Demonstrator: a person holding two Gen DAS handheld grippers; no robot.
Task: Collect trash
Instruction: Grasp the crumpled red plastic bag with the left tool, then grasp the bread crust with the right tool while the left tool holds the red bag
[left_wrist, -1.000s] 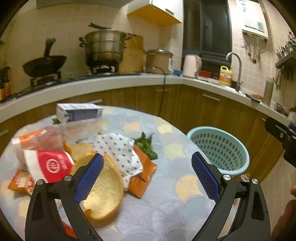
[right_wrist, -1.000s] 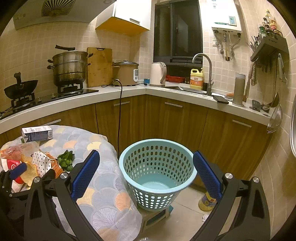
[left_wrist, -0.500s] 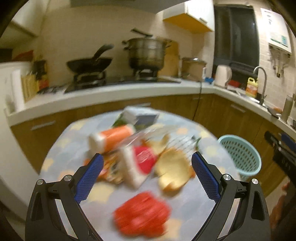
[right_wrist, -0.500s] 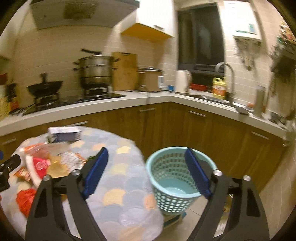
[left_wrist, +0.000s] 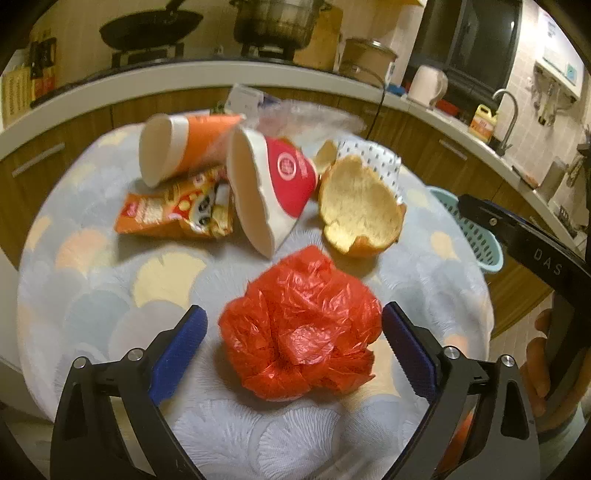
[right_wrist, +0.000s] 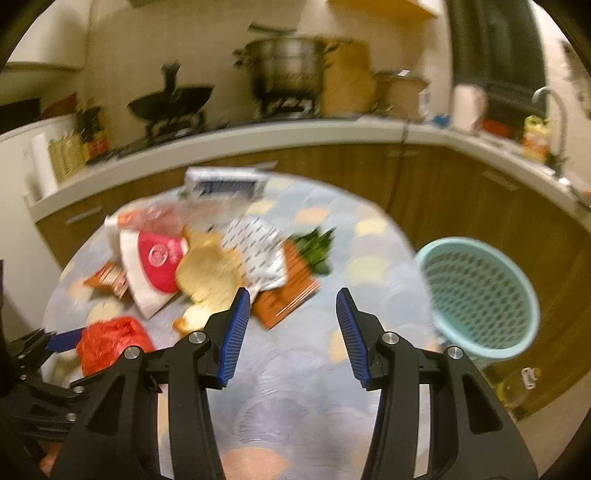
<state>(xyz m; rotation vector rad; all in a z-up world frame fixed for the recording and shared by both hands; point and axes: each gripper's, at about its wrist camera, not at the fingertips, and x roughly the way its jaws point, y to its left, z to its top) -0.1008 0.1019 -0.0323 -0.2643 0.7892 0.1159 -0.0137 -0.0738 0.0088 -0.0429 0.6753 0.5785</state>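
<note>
At table's near edge: my left gripper (left_wrist: 294, 347) spread around red plastic bag (left_wrist: 301, 328), unpinched; flimsy, may slip. Right gripper (right_wrist: 289, 332) empty, jaws just been narrowing.

Crumpled red bag (left_wrist: 301, 328) on table (left_wrist: 92, 295)

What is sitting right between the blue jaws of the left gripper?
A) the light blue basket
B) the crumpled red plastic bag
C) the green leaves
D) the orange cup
B: the crumpled red plastic bag lies on the table between the left gripper's open jaws, untouched by them.
</note>
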